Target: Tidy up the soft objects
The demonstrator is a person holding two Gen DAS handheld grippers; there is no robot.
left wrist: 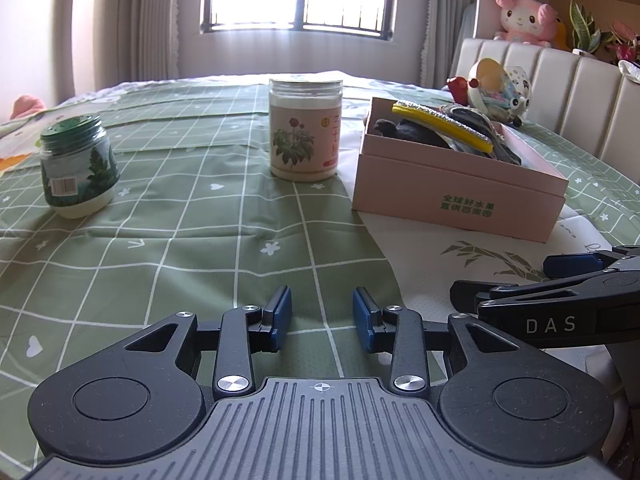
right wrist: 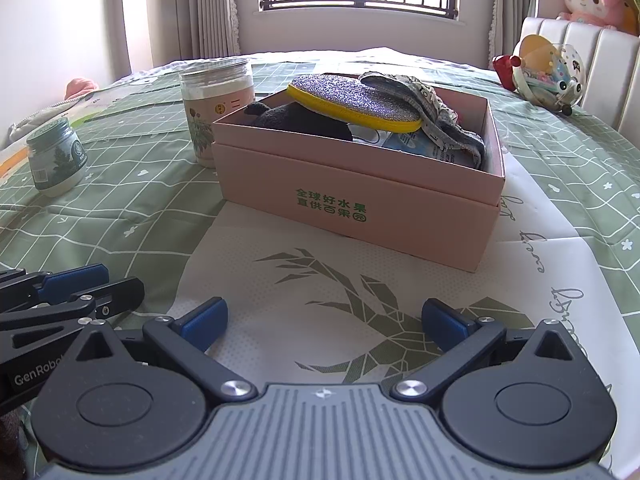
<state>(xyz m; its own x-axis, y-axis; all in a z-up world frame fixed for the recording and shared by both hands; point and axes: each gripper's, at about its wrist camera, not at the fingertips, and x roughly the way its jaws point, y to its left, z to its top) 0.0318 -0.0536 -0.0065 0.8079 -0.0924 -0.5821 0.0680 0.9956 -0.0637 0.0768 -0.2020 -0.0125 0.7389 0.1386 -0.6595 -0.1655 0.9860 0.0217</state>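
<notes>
The sponge [right wrist: 356, 102] in the pink box [right wrist: 360, 200] looks light and squishy; pinch its yellow edge. Both the left tool [left wrist: 322, 314] and right tool [right wrist: 324, 320] are apart, holding nothing.

Left gripper [left wrist: 322, 318]: held low and tilted downward, black linkage arms spread either side of a ribbed grey body; jaws parted by a modest gap, blue pads [left wrist: 280, 316] facing each other with nothing between them.
Right gripper [right wrist: 324, 322]: angled downward in the same way, jaws spread wide, blue pads [right wrist: 206, 320] far apart and empty.
Side by side: the two tools sit close together, each one's fingers showing at the edge of the other's wrist view; whether they touch cannot be told.
Hands: the person's hands lie out of sight behind the cameras.
</notes>
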